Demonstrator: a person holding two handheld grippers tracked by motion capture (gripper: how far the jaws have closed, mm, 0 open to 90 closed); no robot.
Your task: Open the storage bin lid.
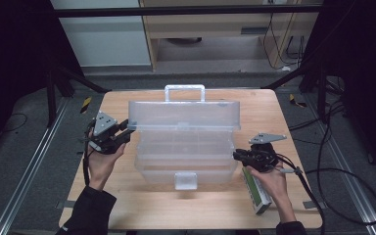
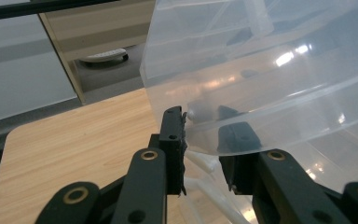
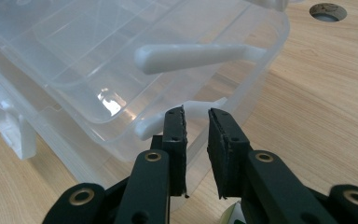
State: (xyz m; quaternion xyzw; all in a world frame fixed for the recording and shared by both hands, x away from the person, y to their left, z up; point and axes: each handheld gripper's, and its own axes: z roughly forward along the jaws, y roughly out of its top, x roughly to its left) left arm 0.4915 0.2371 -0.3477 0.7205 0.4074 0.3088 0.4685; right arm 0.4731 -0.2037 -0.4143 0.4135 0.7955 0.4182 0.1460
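A clear plastic toolbox (image 1: 186, 164) stands open in the middle of the wooden table (image 1: 127, 200). Its lid (image 1: 183, 115) is raised upright, handle (image 1: 184, 91) on top. My left gripper (image 1: 128, 129) is at the lid's left end. In the left gripper view the jaws (image 2: 203, 135) straddle the lid's edge (image 2: 261, 93), one pad outside and one inside, shut on it. My right gripper (image 1: 236, 155) is at the box's right side. Its jaws (image 3: 196, 121) stand a little apart, with a white hinge arm (image 3: 149, 125) just beyond the tips and nothing pressed between the pads.
A green and white carton (image 1: 255, 192) lies on the table under the person's right hand. The box's front latch (image 1: 185, 180) faces the person. A round hole (image 3: 327, 11) is in the tabletop beyond the box. Cables trail off the table's right side.
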